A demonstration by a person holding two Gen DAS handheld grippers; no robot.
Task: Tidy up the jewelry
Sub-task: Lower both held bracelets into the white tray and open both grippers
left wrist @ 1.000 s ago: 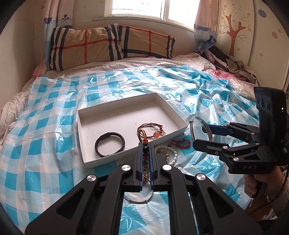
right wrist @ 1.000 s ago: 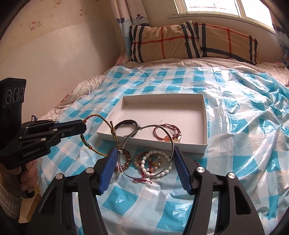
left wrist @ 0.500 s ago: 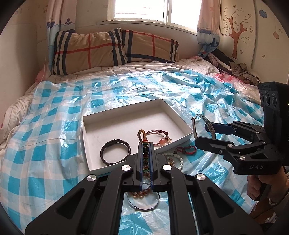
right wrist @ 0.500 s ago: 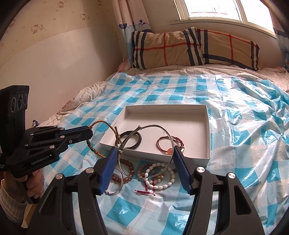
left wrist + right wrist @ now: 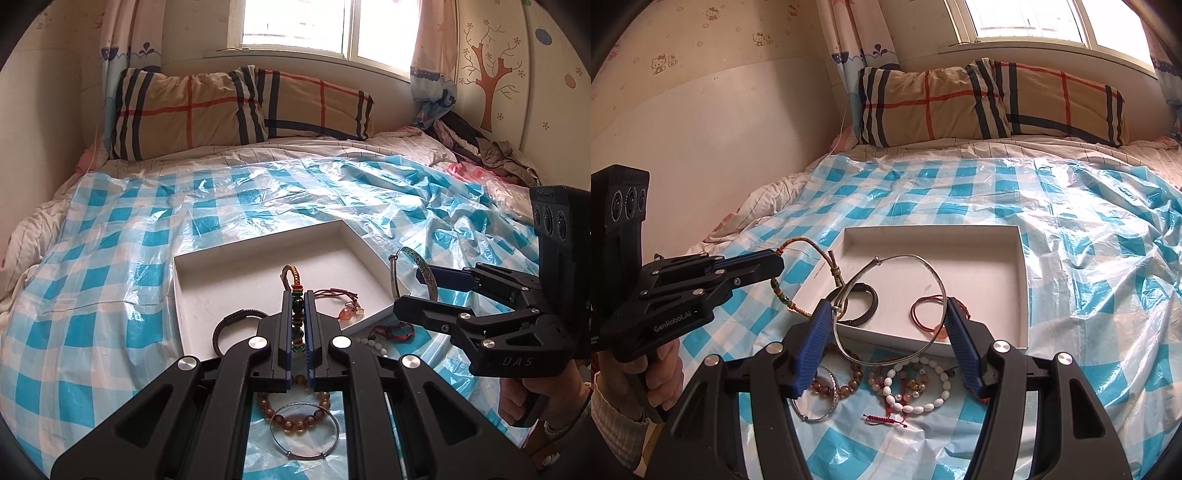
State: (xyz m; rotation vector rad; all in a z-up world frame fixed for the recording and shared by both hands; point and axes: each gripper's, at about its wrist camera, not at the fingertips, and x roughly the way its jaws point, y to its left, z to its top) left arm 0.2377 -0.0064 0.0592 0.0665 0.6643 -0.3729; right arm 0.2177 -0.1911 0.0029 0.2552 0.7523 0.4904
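A blue-checked plastic sheet [image 5: 960, 192] covers the bed below a plaid pillow [image 5: 236, 107]. The left gripper [image 5: 298, 317] pinches a beaded cord bracelet [image 5: 792, 275]; the right gripper [image 5: 886, 339] clamps a silver bangle [image 5: 908, 306] above the white tray [image 5: 1021, 288].

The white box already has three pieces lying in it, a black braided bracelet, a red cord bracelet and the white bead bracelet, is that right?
Not quite. The white box holds only two: the black braided bracelet and the red cord bracelet. The white bead bracelet lies outside it, on the checked plastic sheet in front of the box, as the right wrist view shows.
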